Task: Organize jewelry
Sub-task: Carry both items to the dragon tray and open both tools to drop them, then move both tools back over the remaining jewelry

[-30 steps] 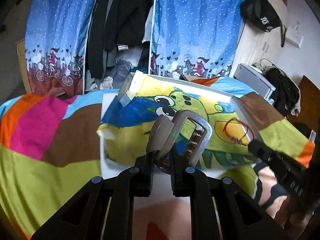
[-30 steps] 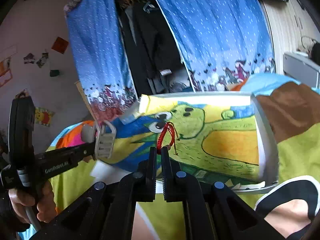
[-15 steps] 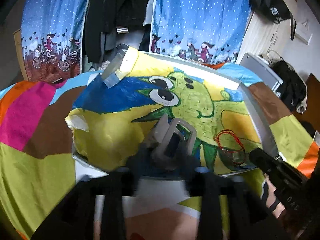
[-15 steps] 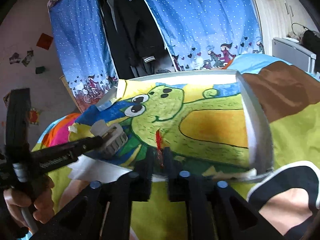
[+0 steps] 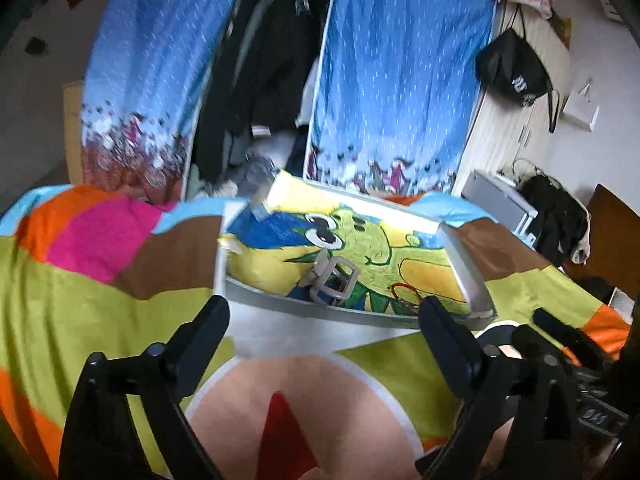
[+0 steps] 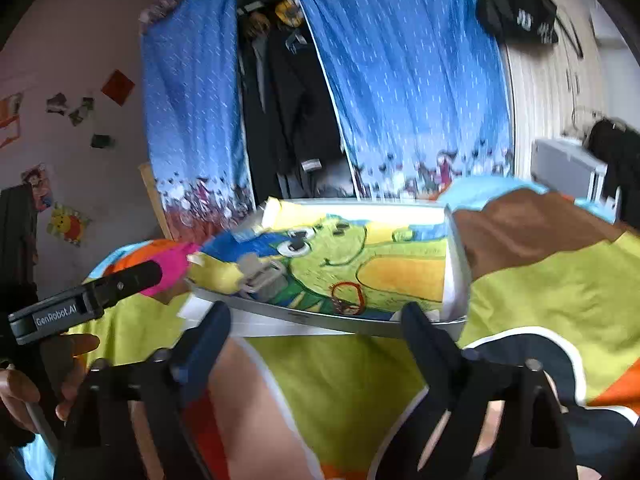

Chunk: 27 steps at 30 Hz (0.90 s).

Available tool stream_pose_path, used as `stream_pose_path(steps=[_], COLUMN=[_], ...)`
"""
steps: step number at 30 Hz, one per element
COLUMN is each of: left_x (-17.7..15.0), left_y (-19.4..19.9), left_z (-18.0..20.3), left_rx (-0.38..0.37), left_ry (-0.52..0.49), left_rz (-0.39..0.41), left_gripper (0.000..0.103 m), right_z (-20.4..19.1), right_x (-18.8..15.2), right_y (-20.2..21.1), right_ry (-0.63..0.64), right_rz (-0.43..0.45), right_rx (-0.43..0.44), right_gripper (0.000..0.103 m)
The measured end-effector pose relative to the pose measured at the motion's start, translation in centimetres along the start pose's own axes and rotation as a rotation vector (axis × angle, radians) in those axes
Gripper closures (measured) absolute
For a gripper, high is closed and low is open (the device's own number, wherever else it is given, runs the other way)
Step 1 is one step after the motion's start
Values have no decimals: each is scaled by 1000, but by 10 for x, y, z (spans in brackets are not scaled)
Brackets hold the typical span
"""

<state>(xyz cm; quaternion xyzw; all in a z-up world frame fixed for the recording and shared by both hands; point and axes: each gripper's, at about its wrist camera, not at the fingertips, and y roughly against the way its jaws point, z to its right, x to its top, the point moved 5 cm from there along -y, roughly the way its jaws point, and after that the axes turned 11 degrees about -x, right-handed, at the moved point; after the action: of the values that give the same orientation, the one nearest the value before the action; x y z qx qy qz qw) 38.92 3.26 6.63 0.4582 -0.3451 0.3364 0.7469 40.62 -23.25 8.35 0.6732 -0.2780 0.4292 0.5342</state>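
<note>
With both tongs, left (image 5: 324,320) and right (image 6: 316,320), spread apart and empty, we see the grey clasp (image 5: 332,282) and red bracelet (image 6: 347,295) lying in the tray (image 6: 332,322) ahead, on the bedspread (image 5: 100,280).

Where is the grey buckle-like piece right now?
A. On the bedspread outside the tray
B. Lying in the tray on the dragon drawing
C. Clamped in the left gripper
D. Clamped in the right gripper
B. The grey buckle-like piece lies in the tray on the drawing, left of the red bracelet, and both the left gripper and the right gripper stand open and empty.
</note>
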Motion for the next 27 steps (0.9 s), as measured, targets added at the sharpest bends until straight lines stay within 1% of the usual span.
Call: stream_pose_path(steps=[2, 3, 6, 9, 11, 14, 16, 18, 22, 24, 25, 27], left_x=[-6, -11, -26, -43, -56, -76, -90, -104, -141, -158, -170, -186], left_y=[25, 39, 70, 98, 114, 139, 152, 159, 169, 169, 167, 165], left_z=[7, 11, 21, 33, 38, 49, 54, 54, 50, 46, 45, 43], left_rx=[8, 18, 43, 75, 80, 81, 77, 84, 90, 93, 92, 97], left_ry=[-21, -32, -64, -94, -109, -139, -161, -166, -174, -179, -180, -174], left_rz=[26, 43, 75, 100, 113, 132, 141, 128, 75, 44, 16, -14], left_gripper=[8, 8, 8, 8, 8, 8, 8, 7, 6, 6, 6, 6], right_z=[-2, -4, -7, -11, -12, -9, -4, -1, 4, 4, 5, 7], right_x=[0, -1, -6, -17, -25, -43, -57, -73, -106, -125, -137, -155], right_y=[22, 38, 73, 104, 118, 141, 153, 162, 177, 184, 186, 187], right_ry=[7, 13, 26, 33, 38, 27, 14, 15, 44, 76, 89, 94], right_rz=[40, 65, 115, 142, 147, 162, 165, 163, 164, 132, 108, 65], right_rx=[7, 9, 2, -14, -29, -88, -106, -112, -115, -135, -146, -143], right_gripper=[2, 0, 0, 0, 0, 0, 0, 0, 0, 0, 0, 0])
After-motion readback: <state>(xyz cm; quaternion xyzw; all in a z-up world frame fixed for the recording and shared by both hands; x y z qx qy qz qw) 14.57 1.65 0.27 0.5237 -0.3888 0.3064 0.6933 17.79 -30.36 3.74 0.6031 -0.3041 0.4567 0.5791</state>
